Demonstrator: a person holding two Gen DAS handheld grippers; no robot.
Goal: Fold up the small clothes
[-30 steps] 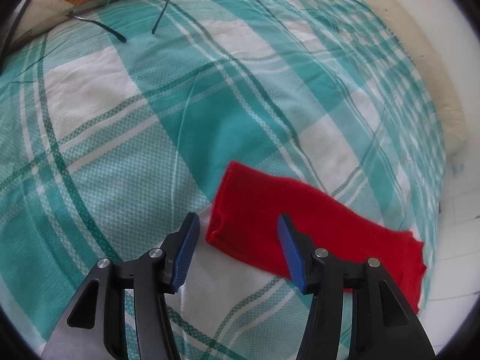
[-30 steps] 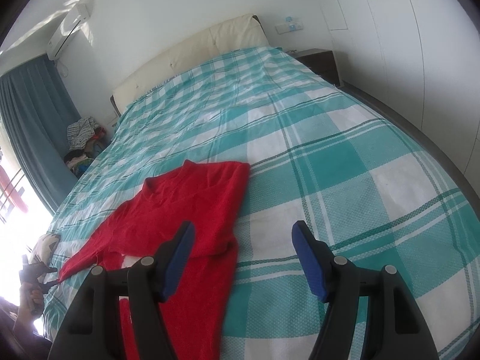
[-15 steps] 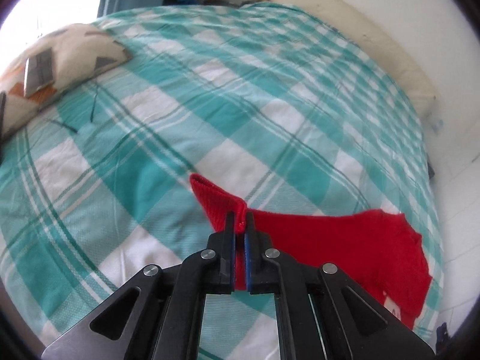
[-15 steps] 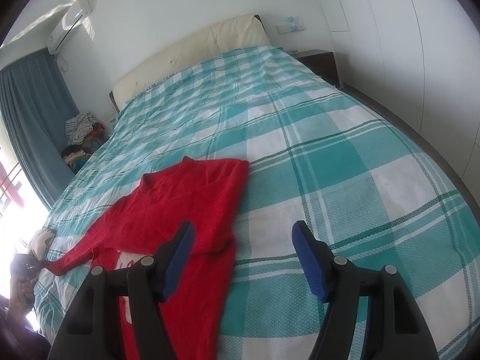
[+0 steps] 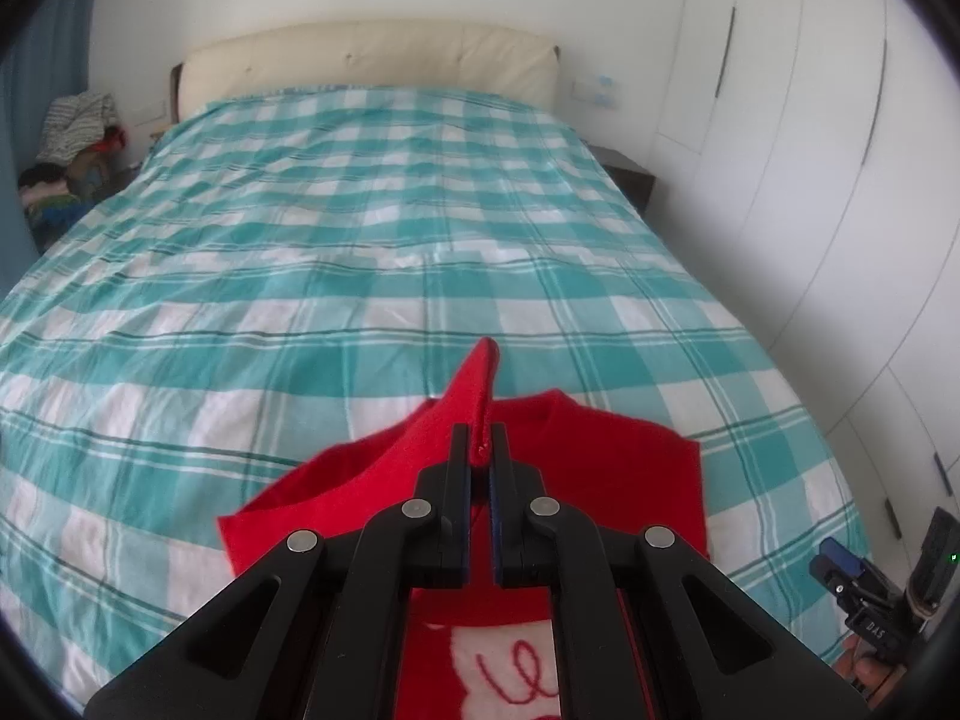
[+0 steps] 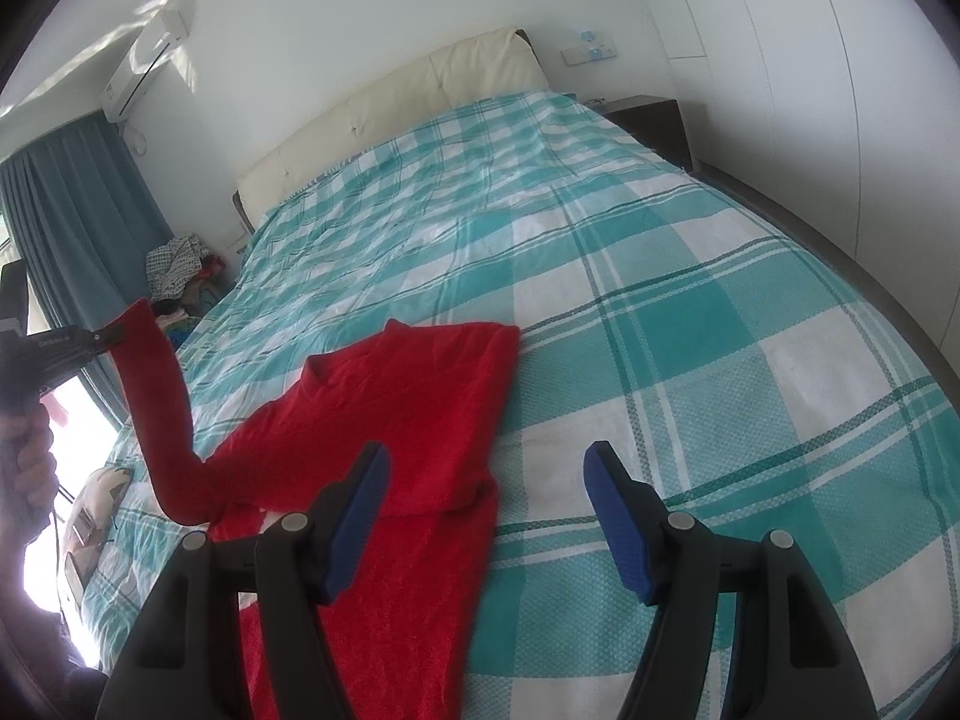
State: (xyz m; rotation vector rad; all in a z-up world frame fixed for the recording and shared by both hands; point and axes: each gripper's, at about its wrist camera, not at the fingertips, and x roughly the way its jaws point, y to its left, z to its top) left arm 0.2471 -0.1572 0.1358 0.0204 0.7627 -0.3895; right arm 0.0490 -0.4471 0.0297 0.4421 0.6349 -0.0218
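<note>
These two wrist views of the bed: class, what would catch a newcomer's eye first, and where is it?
The red sweater stands out at once, spread on the near part of the teal-and-white checked bedspread. Its sleeve is lifted off the bed at the left, pinched at the cuff by the shut left gripper. The right gripper hangs open over the sweater's right edge, holding nothing.

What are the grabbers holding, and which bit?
The left gripper pinches the red sweater by its sleeve end. The right gripper is open, holding nothing.
</note>
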